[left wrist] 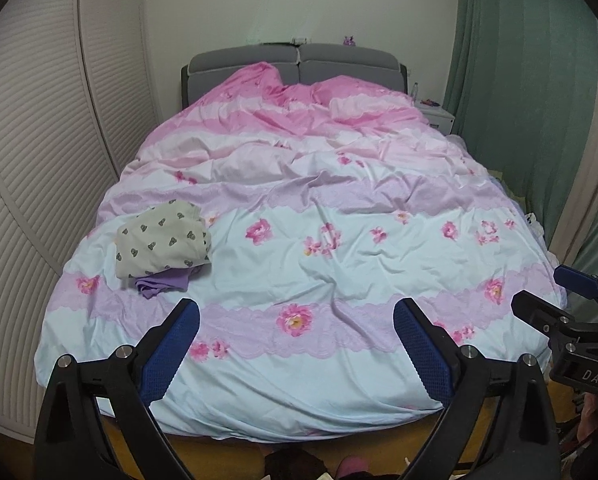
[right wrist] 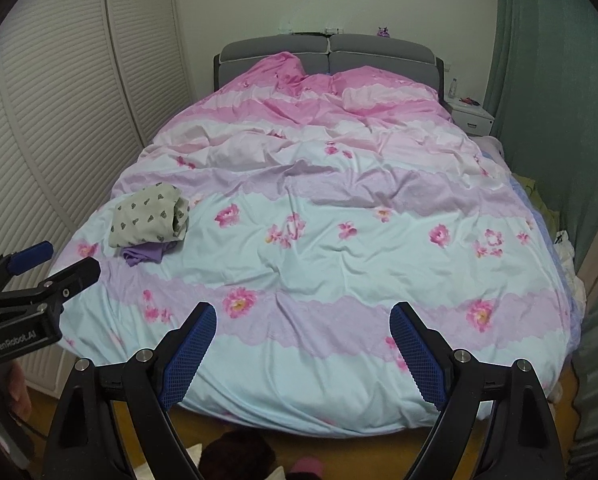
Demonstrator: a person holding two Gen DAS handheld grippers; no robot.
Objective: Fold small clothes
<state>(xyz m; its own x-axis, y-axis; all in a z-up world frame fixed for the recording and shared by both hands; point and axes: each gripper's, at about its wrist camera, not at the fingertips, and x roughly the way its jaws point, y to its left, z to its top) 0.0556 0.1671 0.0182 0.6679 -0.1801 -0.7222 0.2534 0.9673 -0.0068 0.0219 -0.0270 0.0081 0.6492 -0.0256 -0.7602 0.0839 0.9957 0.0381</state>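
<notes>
A small cream garment with dark heart prints (left wrist: 161, 238) lies folded on the near left part of the bed, on top of a purple garment (left wrist: 163, 285). Both show in the right wrist view too, the cream one (right wrist: 147, 216) over the purple one (right wrist: 143, 254). My left gripper (left wrist: 297, 312) is open and empty, held off the foot of the bed, right of the clothes. My right gripper (right wrist: 303, 314) is open and empty, also off the foot of the bed. Each gripper shows at the edge of the other's view, the right one (left wrist: 555, 288) and the left one (right wrist: 65, 260).
The bed has a rumpled pink, lilac and pale blue floral duvet (left wrist: 339, 248) and a grey headboard (left wrist: 295, 60). White louvred wardrobe doors (left wrist: 39, 140) stand left. Green curtains (left wrist: 519, 80) and a white nightstand (right wrist: 471, 114) are right. Wooden floor (right wrist: 359, 456) lies below.
</notes>
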